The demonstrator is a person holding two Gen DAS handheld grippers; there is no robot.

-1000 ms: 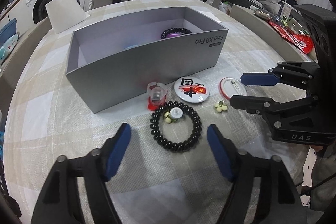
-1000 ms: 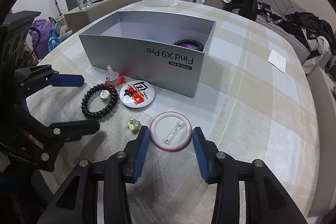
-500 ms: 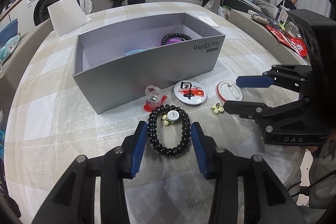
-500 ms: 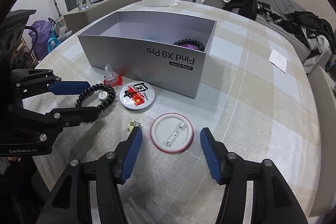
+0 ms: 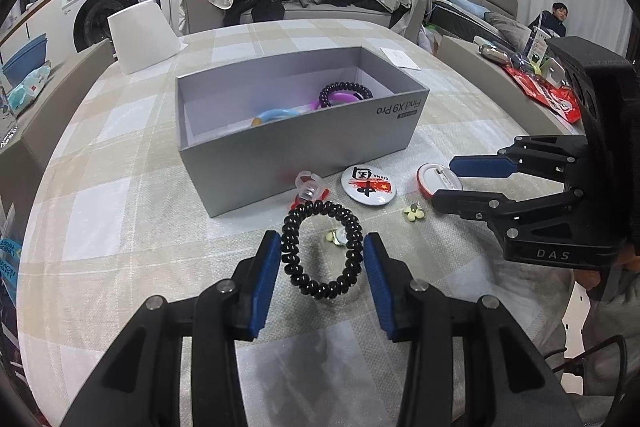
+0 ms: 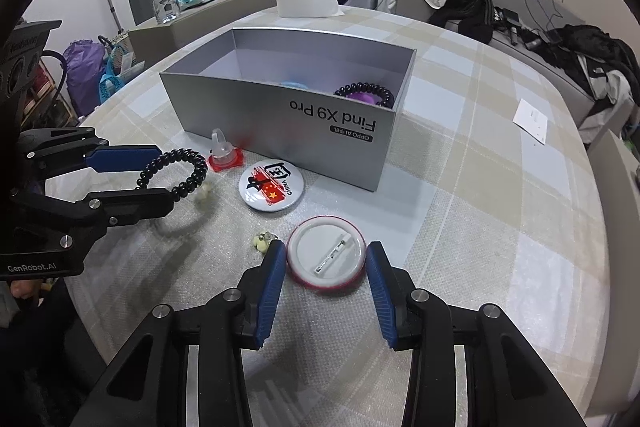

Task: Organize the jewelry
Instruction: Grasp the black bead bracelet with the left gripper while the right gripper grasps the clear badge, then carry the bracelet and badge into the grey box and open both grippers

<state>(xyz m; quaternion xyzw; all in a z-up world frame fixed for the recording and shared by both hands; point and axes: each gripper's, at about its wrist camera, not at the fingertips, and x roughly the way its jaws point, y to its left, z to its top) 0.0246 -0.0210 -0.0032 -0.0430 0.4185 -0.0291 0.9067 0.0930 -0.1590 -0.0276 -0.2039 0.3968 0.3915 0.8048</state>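
On the checked cloth of the worktop [image 5: 120, 211], just in front of the open grey box [image 5: 304, 163], the left claw [image 5: 320, 259] has its two blue pads pressed against the sides of a black beaded bracelet [image 5: 320, 251], squeezing the ring into an oval; the right wrist view shows the far end of the bracelet lifted off the cloth, with its shadow beneath. A small pale flower-shaped piece [image 5: 335, 235] lies on the cloth under the ring. The right claw [image 6: 326, 263] is closing, its jaws straddling a round white badge with a red rim [image 6: 326, 253] that lies pin side up; the pads sit right at the badge's edges, though I cannot tell whether they are pressing on it. Just beside its left pad is another small pale flower piece [image 6: 262, 241]. Between the badge and the box lies a second round badge, white with red and black print [image 6: 271, 186], face up. A small clear stopper on a red base [image 6: 224, 155] stands next to the box's front wall. Inside the box, at its right end, a black bead bracelet [image 5: 346, 91] rests on a purple ring [image 5: 340, 99], with a light blue ring [image 5: 276, 115] nearer the middle.
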